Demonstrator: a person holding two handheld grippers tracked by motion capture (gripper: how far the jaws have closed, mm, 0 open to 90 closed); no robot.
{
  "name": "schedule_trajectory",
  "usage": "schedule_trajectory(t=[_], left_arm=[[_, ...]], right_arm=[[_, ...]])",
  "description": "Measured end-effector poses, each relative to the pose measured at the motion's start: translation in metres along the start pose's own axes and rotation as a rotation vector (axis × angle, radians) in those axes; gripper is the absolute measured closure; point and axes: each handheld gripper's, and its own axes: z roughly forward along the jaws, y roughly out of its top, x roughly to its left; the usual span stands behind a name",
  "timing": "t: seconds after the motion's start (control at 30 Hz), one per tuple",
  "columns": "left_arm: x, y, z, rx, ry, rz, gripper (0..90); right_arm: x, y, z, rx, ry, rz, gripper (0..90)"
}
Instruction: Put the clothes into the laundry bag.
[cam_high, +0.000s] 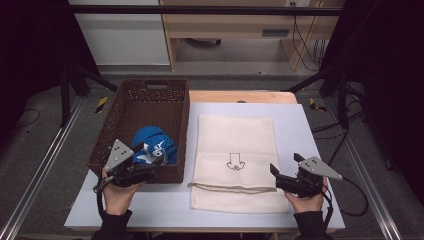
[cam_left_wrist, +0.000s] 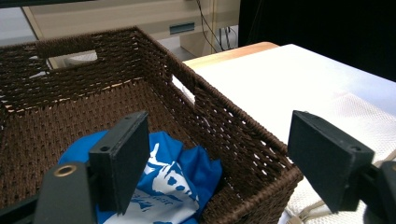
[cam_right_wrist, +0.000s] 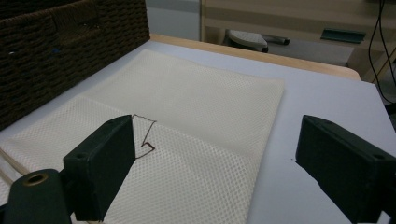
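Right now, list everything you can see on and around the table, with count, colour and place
Basket: one, dark brown wicker, on the table's left side.
Garment: one, blue with white print, crumpled in the basket's near end.
Mesh bag: one, cream with a drawstring at its near end and a small dark mark, flat on the table beside the basket.
Table top: one, pale lavender sheet over a wooden board.
Cabinet: one, light wood, on the floor beyond the table.
Left gripper: one, black, jaws open over the basket's near rim.
Right gripper: one, black, jaws open at the bag's near right corner.
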Motion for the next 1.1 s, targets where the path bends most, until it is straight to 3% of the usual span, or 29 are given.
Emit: schedule_trajectory(t=[0.17, 0.43, 0.8, 0.9, 1.1], left_arm=[[-0.006, 0.002, 0.000, -0.007, 0.000, 0.008, 23.7], [-0.026, 0.006, 0.005, -0.028, -0.037, 0.026, 34.2], [-0.070, 0.012, 0.017, -0.043, -0.080, 0.081, 50.8], [-0.083, 0.010, 0.022, -0.029, -0.088, 0.103, 55.9], [-0.104, 0.000, 0.035, 0.020, -0.152, 0.111, 65.2]], right_arm=[[0.005, 0.002, 0.001, -0.001, 0.014, -0.004, 13.8], [0.011, 0.006, 0.003, -0.010, 0.045, -0.006, 17.3], [0.021, 0.011, 0.007, -0.010, 0.086, -0.009, 21.4], [0.024, 0.011, 0.007, -0.009, 0.097, -0.015, 22.9], [0.028, 0.010, 0.009, -0.003, 0.119, -0.019, 25.4]])
